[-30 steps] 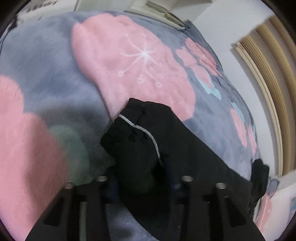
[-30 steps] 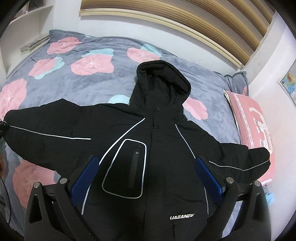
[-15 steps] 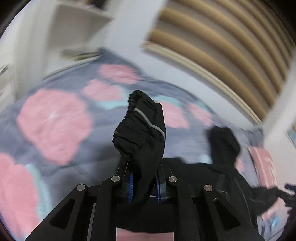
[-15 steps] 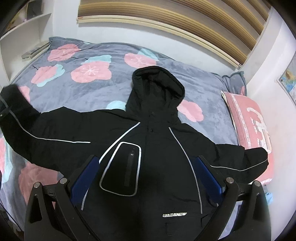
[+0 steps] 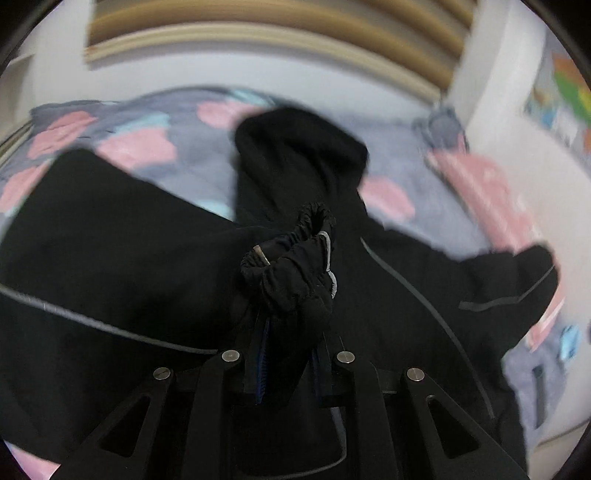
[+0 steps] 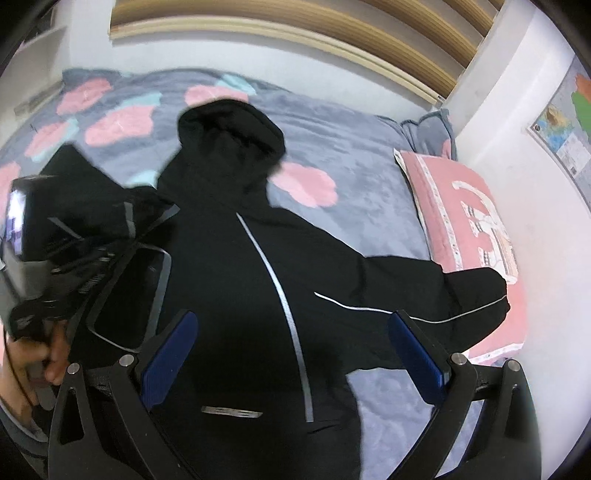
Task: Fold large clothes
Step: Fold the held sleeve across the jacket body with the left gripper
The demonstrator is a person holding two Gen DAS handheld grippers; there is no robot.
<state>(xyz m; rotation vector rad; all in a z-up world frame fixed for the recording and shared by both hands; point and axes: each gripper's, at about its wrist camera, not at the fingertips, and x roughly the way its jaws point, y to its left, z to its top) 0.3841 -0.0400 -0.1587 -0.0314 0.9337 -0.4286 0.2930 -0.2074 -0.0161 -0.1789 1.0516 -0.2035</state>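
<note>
A bed is covered by a grey blanket printed with pink and pale blue flowers. A pink pillow with a white pattern is laid along the blanket's right edge, with a grey pillow tucked behind it in the corner. Wooden slats are mounted on the white wall above, and a colourful map is pinned at right.

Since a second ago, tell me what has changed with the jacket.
The left tongs closed on the sleeve cuff and carried it from the blanket's edge up over the jacket's chest, folding that sleeve inward. The right tongs stayed open above the jacket and shifted toward the other sleeve, which still lies spread beside the pink pillow. The hood has not moved.
</note>
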